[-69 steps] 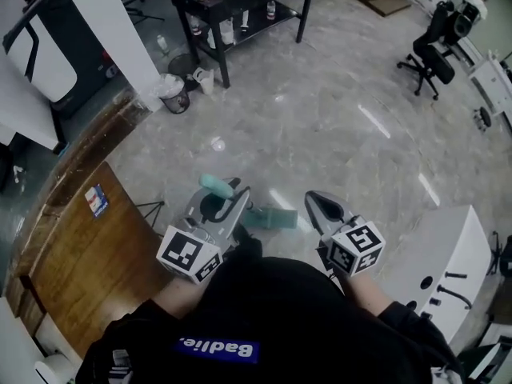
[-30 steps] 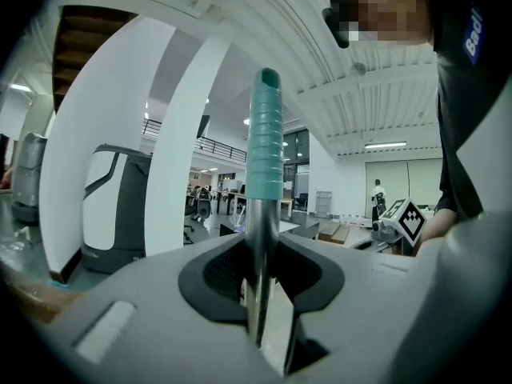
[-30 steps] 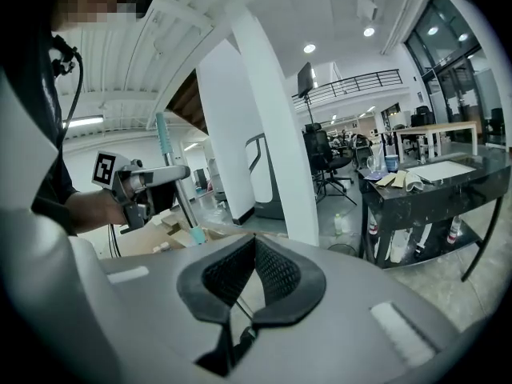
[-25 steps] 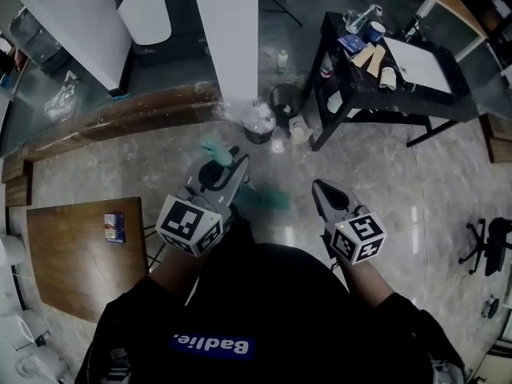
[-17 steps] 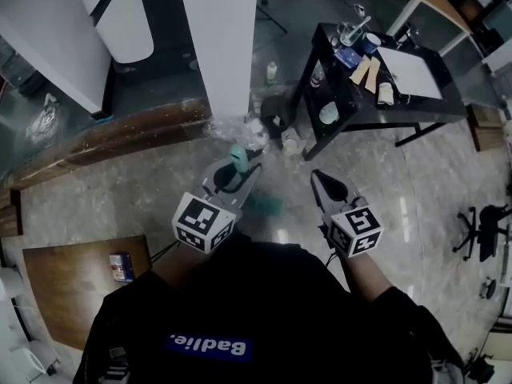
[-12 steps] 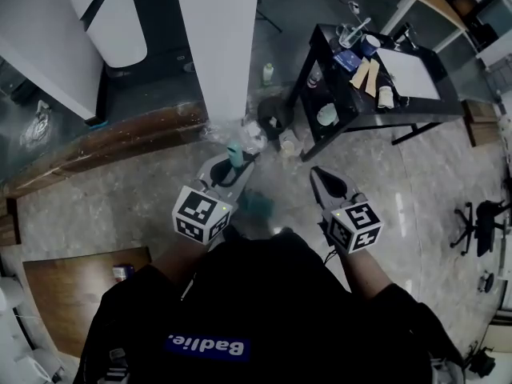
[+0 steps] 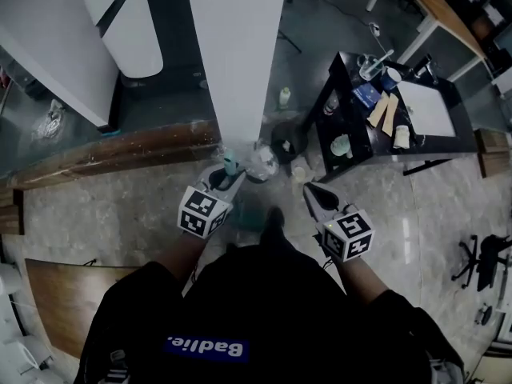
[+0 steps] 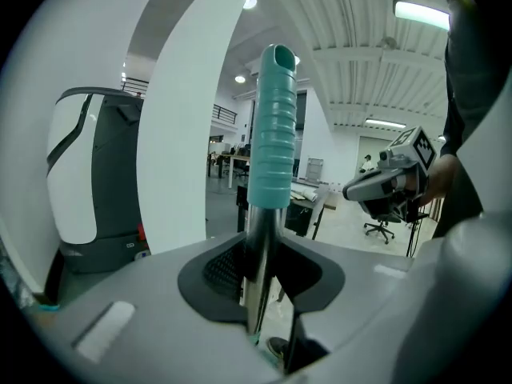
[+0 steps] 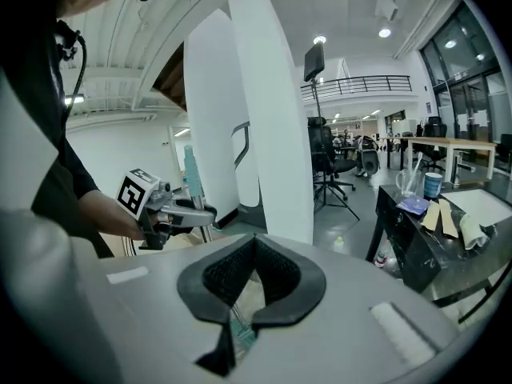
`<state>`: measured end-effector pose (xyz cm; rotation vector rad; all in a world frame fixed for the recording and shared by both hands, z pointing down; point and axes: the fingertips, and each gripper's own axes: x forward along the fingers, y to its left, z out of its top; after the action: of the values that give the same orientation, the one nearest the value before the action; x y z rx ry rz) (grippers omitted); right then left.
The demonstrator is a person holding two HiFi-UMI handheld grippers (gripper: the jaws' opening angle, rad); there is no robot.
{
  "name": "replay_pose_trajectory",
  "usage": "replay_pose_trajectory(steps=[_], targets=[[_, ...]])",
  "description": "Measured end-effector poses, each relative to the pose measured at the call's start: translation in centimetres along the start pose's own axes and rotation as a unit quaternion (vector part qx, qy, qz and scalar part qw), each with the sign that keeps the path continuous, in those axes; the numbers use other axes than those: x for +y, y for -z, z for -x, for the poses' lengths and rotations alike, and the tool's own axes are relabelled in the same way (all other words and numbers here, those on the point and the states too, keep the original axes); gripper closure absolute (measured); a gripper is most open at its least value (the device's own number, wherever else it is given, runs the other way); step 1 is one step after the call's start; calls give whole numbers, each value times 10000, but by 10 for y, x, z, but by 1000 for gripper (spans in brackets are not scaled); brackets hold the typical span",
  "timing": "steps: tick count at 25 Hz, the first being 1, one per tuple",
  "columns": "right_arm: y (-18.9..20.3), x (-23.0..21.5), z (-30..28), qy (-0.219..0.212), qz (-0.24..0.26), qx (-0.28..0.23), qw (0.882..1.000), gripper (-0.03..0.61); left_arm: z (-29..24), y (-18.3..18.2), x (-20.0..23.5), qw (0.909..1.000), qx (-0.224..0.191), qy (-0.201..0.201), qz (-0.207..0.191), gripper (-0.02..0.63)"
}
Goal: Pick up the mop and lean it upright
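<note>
Currently the mop handle [image 8: 272, 126] is pinched upright by the left tongs [image 8: 258, 262] alone, the right tongs [image 9: 250, 254] pressed together, empty; sliding off the smooth pillar [image 7: 236, 62] is risked.

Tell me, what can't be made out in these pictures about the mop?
- Mop head: head view, a dim teal patch, partly hidden by the person's body.
- Mop shaft: left gripper view, everything below the left hand-held gripper is covered by that gripper's own body.
- Handle top against the white pillar: head view, too small to tell whether they touch.
</note>
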<state>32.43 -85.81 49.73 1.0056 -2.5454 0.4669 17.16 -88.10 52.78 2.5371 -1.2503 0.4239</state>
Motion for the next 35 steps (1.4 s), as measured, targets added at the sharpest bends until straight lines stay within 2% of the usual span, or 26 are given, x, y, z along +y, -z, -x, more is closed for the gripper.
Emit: replay_pose_trajectory(steps=[3, 7, 15, 26, 35], targets=[[-9, -28, -19, -98, 35, 111, 9999, 574, -15, 18, 28, 9990, 302, -312, 100, 508], [-25, -60, -43, -172, 100, 175, 9996, 575, -32, 29, 64, 9963, 491, -678, 195, 508], [-20, -105, -61, -202, 63, 524, 9984, 575, -79, 51, 109, 9904, 838, -1015, 413, 508], [8, -150, -42, 173, -266, 821, 9961, 575, -146, 32, 160, 9898, 670, -1176, 442, 506], [37, -165, -12, 534, -530, 1029, 9918, 574, -191, 23, 207, 9836, 899, -1492, 474, 506]])
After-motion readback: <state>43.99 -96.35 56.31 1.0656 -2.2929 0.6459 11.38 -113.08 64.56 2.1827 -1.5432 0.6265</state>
